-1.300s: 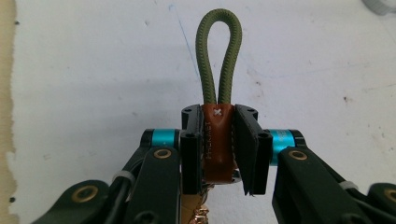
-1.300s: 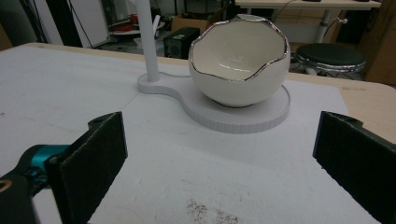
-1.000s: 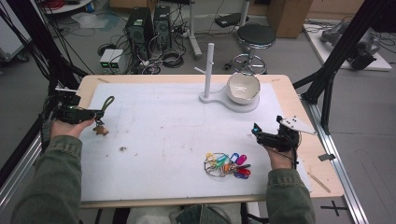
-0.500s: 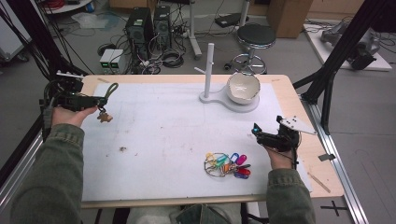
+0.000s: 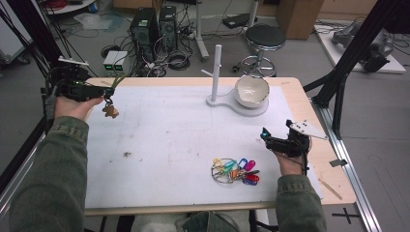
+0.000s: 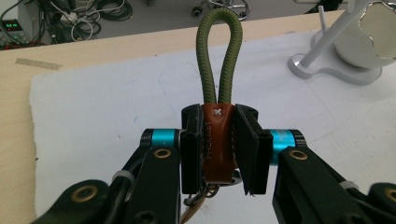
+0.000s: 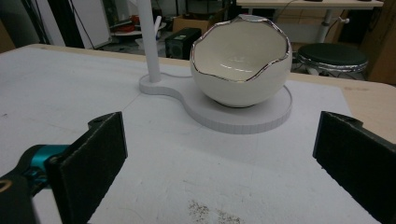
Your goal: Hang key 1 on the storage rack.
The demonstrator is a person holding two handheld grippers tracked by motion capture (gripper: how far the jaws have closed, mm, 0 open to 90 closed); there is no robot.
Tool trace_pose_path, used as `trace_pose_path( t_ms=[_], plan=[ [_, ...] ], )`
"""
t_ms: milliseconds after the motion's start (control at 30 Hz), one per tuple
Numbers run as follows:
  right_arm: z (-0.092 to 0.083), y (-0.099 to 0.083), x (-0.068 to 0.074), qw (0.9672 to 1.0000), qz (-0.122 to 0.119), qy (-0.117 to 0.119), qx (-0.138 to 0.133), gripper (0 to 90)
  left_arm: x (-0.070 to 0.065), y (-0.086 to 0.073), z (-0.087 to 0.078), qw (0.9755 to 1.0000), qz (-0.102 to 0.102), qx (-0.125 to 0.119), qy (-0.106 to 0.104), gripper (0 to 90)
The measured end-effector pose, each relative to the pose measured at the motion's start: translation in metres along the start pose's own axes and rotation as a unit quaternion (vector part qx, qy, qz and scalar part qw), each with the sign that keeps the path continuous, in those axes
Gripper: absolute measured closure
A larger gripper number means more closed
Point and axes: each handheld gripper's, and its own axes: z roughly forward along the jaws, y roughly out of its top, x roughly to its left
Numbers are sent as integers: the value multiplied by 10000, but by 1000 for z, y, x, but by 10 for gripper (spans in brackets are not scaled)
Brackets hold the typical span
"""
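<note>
Left gripper clamped on keychain's brown leather tab, green cord loop toward twelve o'clock; right gripper gaping wide, bare

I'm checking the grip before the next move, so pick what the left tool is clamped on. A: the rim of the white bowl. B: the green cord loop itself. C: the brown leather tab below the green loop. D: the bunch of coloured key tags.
C: in the left gripper view the left tool has its pads pressed on both sides of the brown leather tab, with the green loop standing free above them.
</note>
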Motion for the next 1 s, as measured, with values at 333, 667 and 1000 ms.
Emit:
trace_pose_path(
  t_ms=[333,667,1000],
  plan=[
    [0,0,-1,10000,26,0,-18,18,-15,19,11,9999,62,25,-107,725],
    [0,0,-1,10000,7,-1,-23,19,-31,37,26,9999,69,26,-123,724],
    [0,0,-2,10000,56,5,-30,19,-51,54,39,9995,153,3,-285,724]
  ],
)
